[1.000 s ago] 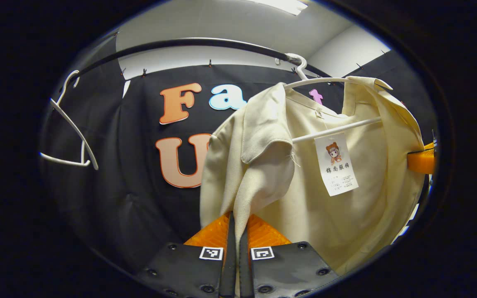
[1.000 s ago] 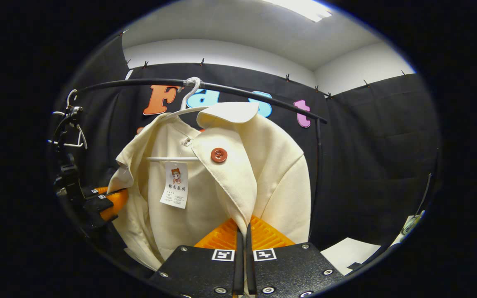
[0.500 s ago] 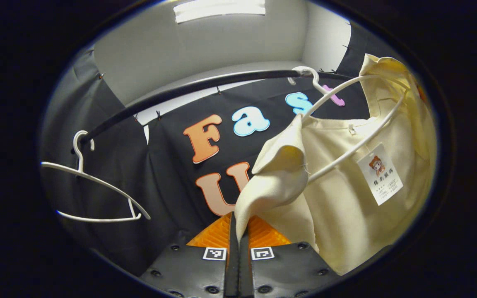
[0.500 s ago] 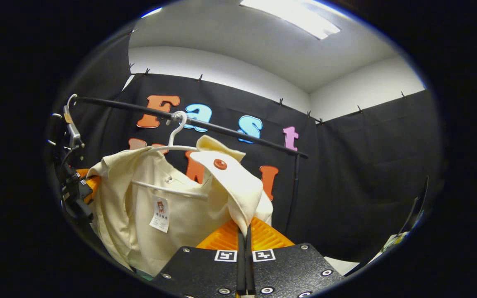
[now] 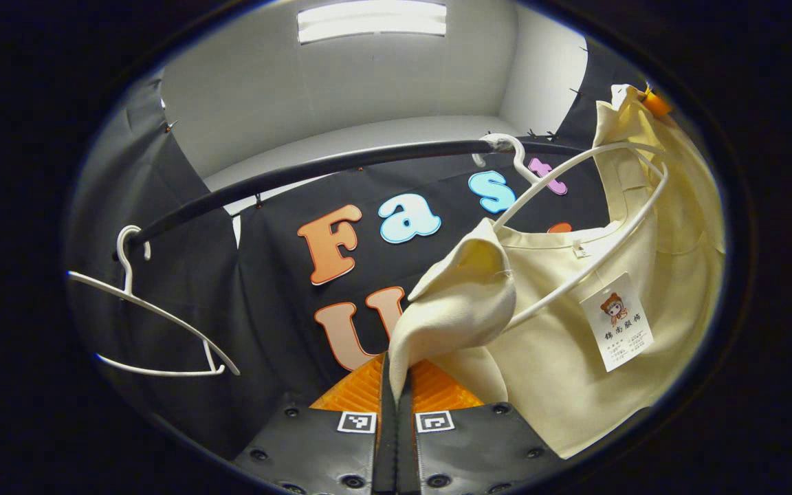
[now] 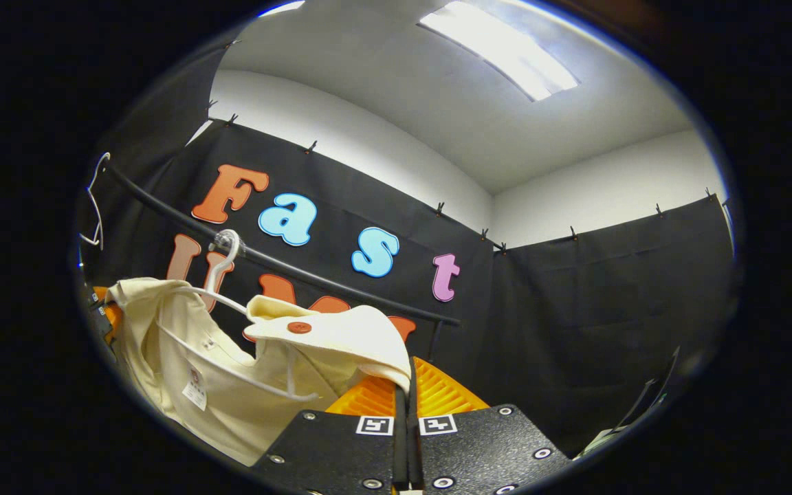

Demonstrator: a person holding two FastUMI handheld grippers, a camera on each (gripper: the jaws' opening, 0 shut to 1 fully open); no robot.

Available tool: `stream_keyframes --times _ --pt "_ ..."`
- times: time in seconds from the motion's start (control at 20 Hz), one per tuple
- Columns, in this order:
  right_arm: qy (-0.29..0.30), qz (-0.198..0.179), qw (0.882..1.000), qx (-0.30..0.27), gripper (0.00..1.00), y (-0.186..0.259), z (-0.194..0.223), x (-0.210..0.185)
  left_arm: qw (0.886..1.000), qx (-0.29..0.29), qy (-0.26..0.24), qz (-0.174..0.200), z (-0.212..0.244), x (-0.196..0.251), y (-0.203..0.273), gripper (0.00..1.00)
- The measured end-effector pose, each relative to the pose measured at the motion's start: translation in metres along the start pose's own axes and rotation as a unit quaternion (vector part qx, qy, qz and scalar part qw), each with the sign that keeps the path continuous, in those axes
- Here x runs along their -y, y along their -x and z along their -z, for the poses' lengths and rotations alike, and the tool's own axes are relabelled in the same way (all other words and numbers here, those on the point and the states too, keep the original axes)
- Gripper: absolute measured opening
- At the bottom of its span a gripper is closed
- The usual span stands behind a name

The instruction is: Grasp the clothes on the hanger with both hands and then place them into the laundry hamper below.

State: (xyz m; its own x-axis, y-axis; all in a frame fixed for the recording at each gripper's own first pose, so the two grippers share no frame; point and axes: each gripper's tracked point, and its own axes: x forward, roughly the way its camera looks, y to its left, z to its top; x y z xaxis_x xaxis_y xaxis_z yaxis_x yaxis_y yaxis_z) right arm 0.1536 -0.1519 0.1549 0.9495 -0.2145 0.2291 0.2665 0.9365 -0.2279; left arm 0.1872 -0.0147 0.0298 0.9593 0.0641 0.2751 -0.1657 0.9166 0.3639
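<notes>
A cream jacket [image 5: 575,344] hangs half off a white hanger [image 5: 575,179] hooked on the black rail [image 5: 313,168]. My left gripper [image 5: 394,371] is shut on a fold of the jacket's shoulder. A paper tag [image 5: 616,320] dangles inside the collar. In the right gripper view the same cream jacket [image 6: 231,385] with its red button [image 6: 299,327] spreads to the left, and my right gripper [image 6: 406,385] is shut on its other shoulder. The white hanger [image 6: 221,275] tilts on the rail [image 6: 286,265], with its bar showing bare over the cloth. An orange bit of the left gripper [image 6: 108,313] peeks behind the jacket.
An empty white hanger [image 5: 148,316] hangs at the left end of the rail; the empty hanger [image 6: 97,206] also appears far left in the right gripper view. A ceiling light [image 5: 372,19] is overhead. Black cloth walls close in the back and sides.
Both grippers have tilted upward and pulled the jacket's shoulders off the hanger. The hanger has swung and tilted, its arms now bare. Both stay clamped on the cloth.
</notes>
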Motion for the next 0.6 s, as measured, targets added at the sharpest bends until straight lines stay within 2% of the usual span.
stream_keyframes --times 0.3,0.6 --pt "-0.001 0.008 0.999 -0.045 0.0 -0.043 0.05 0.019 0.999 0.0 -0.003 -0.038 -0.007 -0.023 -0.014 0.07" --pt "-0.024 -0.001 0.996 -0.085 0.0 -0.038 0.102 0.001 0.998 0.006 -0.014 -0.062 -0.011 -0.035 -0.016 0.07"
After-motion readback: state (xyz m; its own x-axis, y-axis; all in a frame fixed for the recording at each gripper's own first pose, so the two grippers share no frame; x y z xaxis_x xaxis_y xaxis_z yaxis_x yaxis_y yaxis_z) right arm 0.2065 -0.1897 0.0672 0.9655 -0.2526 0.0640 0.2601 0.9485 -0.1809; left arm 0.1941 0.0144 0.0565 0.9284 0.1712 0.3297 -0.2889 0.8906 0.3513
